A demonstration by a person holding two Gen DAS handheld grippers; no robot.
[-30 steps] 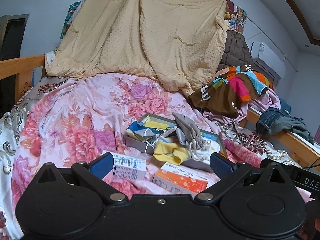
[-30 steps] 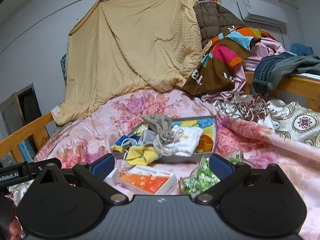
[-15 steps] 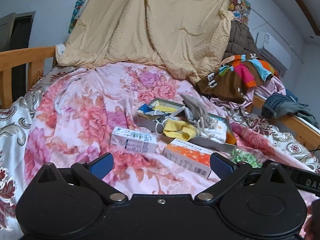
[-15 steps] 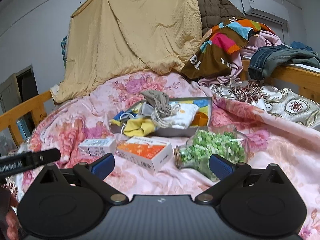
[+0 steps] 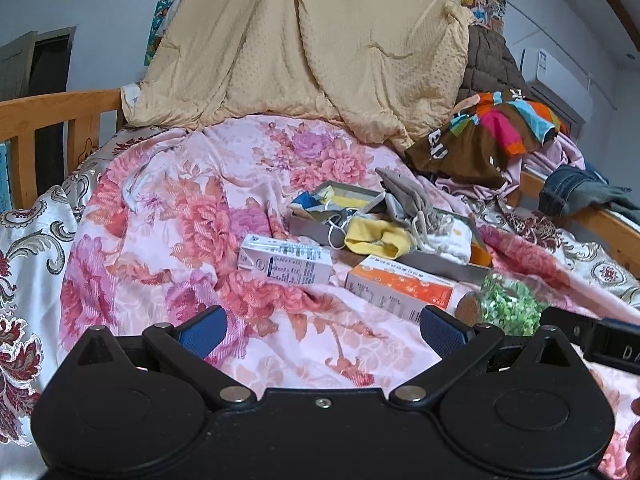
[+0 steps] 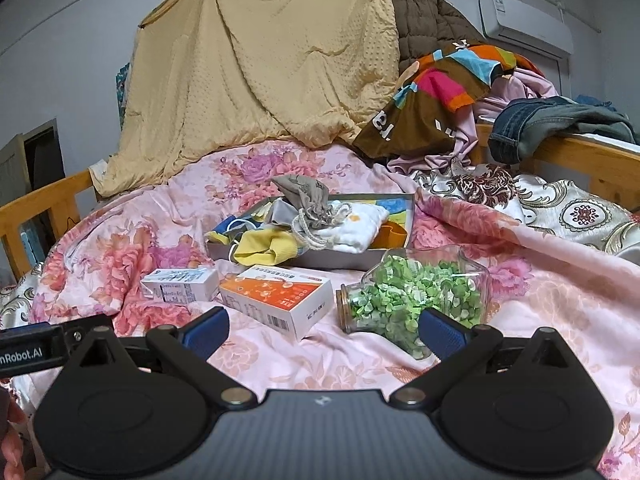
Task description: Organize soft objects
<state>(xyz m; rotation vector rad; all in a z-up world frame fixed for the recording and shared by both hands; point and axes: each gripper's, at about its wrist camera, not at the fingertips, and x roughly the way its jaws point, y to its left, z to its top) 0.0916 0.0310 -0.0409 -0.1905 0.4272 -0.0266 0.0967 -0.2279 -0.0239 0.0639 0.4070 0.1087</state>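
A grey tray [image 6: 320, 259] on the pink floral bedspread holds soft items: a grey drawstring pouch [image 6: 306, 200], a yellow cloth [image 6: 266, 250], a white cloth [image 6: 356, 222] and a face mask. The tray also shows in the left wrist view [image 5: 308, 229], with the pouch [image 5: 404, 196] and yellow cloth [image 5: 376, 240]. My left gripper [image 5: 322, 326] is open and empty, well short of the tray. My right gripper [image 6: 322, 326] is open and empty, above the bedspread in front of the boxes.
A white box [image 6: 180, 285], an orange box [image 6: 280, 298] and a glass jar of green pieces [image 6: 412, 294] lie in front of the tray. A tan quilt [image 6: 264, 64] hangs behind. Clothes pile at the right [image 6: 452, 80]. Wooden bed rails [image 5: 52, 112] edge both sides.
Both grippers have drawn back from the tray, so the boxes and jar now show fully in front of them. Both stay open and empty.
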